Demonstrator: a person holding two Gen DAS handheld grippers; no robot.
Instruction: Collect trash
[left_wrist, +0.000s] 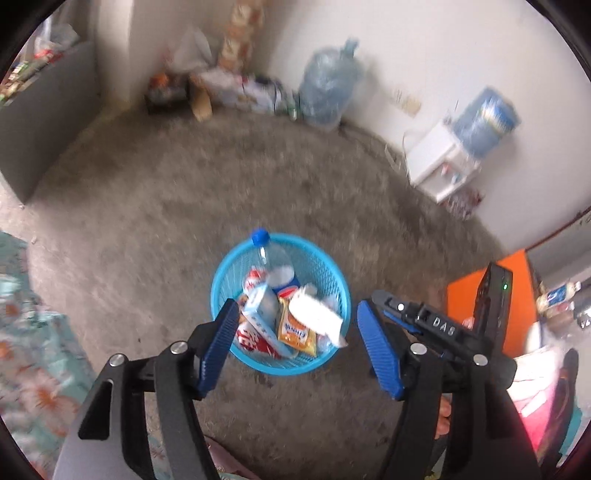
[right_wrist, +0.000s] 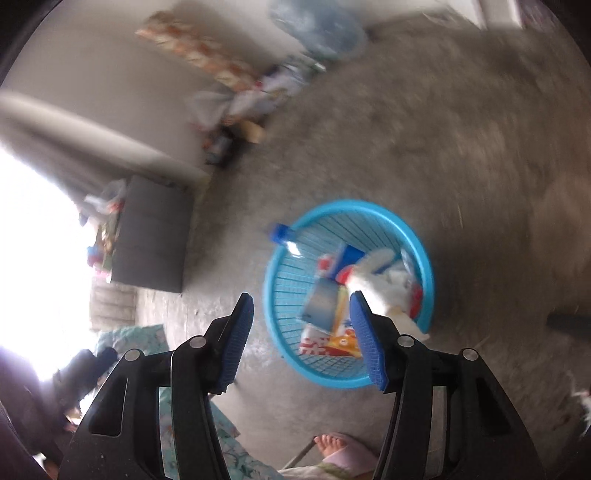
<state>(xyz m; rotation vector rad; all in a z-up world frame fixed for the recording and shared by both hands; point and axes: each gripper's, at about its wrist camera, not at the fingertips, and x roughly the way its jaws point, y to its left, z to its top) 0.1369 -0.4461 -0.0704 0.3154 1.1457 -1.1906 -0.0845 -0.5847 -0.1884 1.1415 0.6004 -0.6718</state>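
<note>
Blue ribbed pads on black linkages frame the left wrist view: my left gripper (left_wrist: 297, 343) is spread wide and holds nothing. Directly ahead of and between its fingers (left_wrist: 218, 347) stands the round light-blue plastic mesh basket (left_wrist: 221, 280) on the grey concrete floor (left_wrist: 155, 206). Inside the basket lie a clear plastic bottle with a blue cap (left_wrist: 271, 258), leaning against the far rim, a white crumpled paper wad (left_wrist: 316, 317) just inside the right finger, an orange snack packet (left_wrist: 295, 332), a light-blue carton (left_wrist: 258, 314) and a red-and-white wrapper (left_wrist: 251, 338) beside the left finger. Beyond the right finger my other tool's black body reaches in. Far ahead to the right, a white water dispenser with a blue jug (left_wrist: 443, 162) stands against the wall.

Right wrist view: my right gripper (right_wrist: 301, 339) is likewise fully released, with nothing between the pads. The same basket (right_wrist: 273, 295) sits ahead, shifted toward the right finger (right_wrist: 365, 339), which overlaps its near rim. The bottle's cap (right_wrist: 282, 233) projects over the far-left rim. Contents are blurred. A dark grey cabinet (right_wrist: 151, 240) stands beyond the left finger.
</note>
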